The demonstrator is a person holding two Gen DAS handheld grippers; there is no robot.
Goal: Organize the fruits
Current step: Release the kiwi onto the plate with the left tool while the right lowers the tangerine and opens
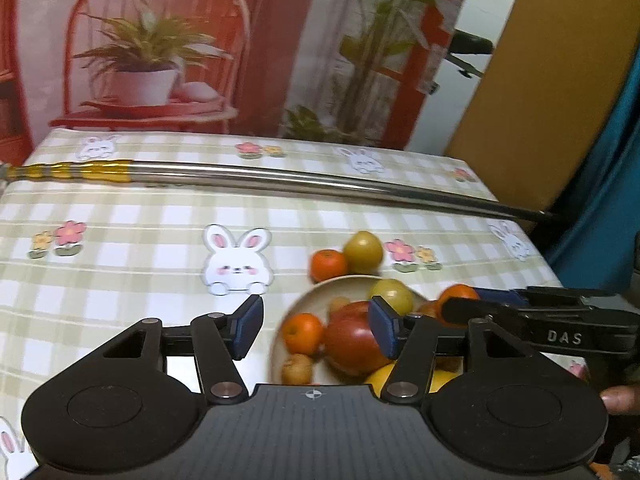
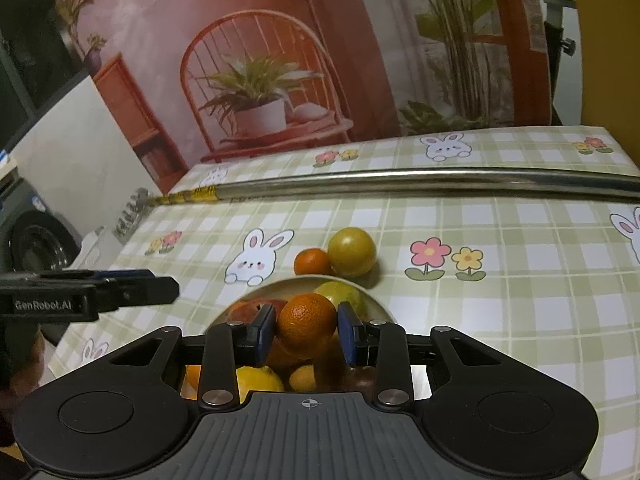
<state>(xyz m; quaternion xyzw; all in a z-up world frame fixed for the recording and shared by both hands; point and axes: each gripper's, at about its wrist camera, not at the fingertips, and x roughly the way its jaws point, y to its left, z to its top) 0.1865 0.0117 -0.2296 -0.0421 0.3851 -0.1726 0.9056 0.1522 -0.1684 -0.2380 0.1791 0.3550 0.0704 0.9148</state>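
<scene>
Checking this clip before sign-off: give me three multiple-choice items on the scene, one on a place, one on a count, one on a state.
1. Where does the metal pole lie?
A. across the table beyond the fruit
B. inside the plate
C. on the floor

2. How many fruits sit on the cloth just beyond the plate?
A. none
B. two
C. five

3. What is the right gripper doing?
A. hanging open, holding nothing
B. gripping a tangerine
C. gripping the pole

Answers: 1 A, the pole spans the table. 2 B, a small orange fruit and a yellow-green fruit beyond the plate. 3 B, the right gripper jaws press the tangerine.

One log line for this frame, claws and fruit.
right claw: shut on orange above bowl | left claw: open, empty | two fruits on tablecloth
</scene>
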